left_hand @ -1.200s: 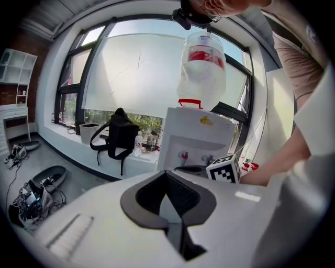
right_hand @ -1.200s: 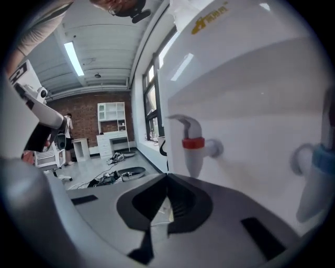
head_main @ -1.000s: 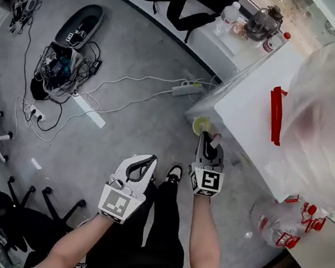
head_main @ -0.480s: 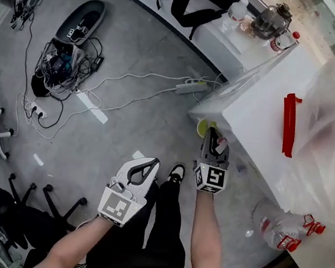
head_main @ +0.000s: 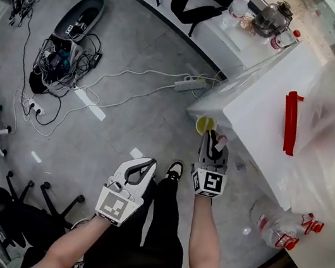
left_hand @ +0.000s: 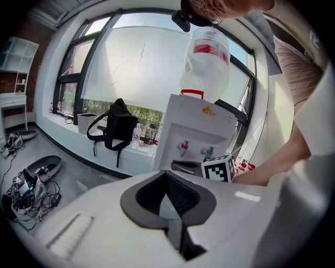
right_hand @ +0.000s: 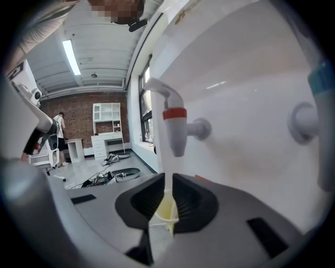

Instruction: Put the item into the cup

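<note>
The yellow cup point(right_hand: 166, 212) is clamped in the jaws of the right gripper point(head_main: 209, 136), just below the red tap point(right_hand: 174, 125) of the water dispenser point(head_main: 259, 104). The left gripper point(head_main: 142, 164) is kept aside, jaws together on nothing. The filling step seems in hand; the tap probably must be pressed next.

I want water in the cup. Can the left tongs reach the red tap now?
Probably yes: the left tongs are shut and empty, with open space toward the red tap above the cup.
</note>
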Motion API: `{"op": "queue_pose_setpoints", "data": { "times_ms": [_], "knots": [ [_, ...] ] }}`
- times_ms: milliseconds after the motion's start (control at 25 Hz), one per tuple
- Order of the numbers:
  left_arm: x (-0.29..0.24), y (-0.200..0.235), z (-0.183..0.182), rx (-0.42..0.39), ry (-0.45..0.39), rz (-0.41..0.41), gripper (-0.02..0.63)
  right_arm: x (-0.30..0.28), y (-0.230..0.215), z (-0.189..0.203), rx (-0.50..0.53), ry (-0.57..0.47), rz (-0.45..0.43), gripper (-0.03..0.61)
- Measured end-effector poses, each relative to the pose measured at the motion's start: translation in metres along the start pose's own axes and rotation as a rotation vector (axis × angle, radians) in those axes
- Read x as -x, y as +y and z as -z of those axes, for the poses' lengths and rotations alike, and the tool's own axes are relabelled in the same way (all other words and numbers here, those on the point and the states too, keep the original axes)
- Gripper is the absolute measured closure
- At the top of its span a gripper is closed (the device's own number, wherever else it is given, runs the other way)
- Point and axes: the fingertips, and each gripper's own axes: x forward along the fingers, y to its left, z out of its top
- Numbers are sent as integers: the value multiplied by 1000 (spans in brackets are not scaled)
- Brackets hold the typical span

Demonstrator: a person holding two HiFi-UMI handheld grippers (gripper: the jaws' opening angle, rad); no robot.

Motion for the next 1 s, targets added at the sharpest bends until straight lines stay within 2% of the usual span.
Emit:
{"op": "queue_pose_setpoints", "data": {
  "times_ms": [200,440,720,880,1000],
  "knots": [
    [3,-6,-11,-7,-15,7,606,25,12,-4,-4,23,-20,566],
    [17,-19,-39,-78,-53,19,606,75,48,-18,-65,78,-103,566],
    [50,-49,-103,-96,-96,23,606,129,94,-103,-76,54,-208,566],
    [56,-55,-143,-119,-126,35,606,134,106,-172,-3,0,-286,566],
    [82,-66,-168,-121,-131,22,605,161,116,-216,13,0,-306,566]
  ]
}}
